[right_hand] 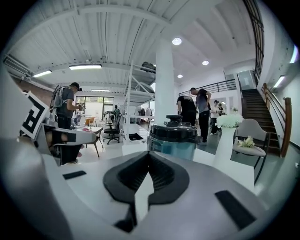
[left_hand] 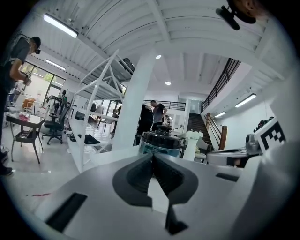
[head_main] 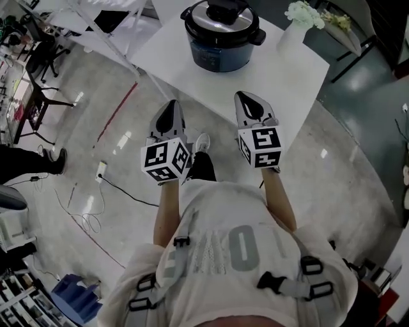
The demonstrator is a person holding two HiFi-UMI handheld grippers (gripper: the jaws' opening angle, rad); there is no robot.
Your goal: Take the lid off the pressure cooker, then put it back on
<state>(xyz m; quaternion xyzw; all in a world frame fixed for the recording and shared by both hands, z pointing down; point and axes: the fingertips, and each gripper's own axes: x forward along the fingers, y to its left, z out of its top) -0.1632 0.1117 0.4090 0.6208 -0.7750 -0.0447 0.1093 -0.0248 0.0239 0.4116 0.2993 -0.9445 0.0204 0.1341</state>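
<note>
With the left gripper (head_main: 172, 105) and right gripper (head_main: 244, 97) both clenched empty, well short of the pressure cooker (head_main: 222, 38) standing on the white table (head_main: 281, 80) with its lid (head_main: 220, 18) on, approaching unopened risks butting the lid handle, shoving the cooker, or clipping the nearby vase (head_main: 291, 33).

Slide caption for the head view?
Left gripper and right gripper, shut and empty, short of the lidded pressure cooker on the white table.
</note>
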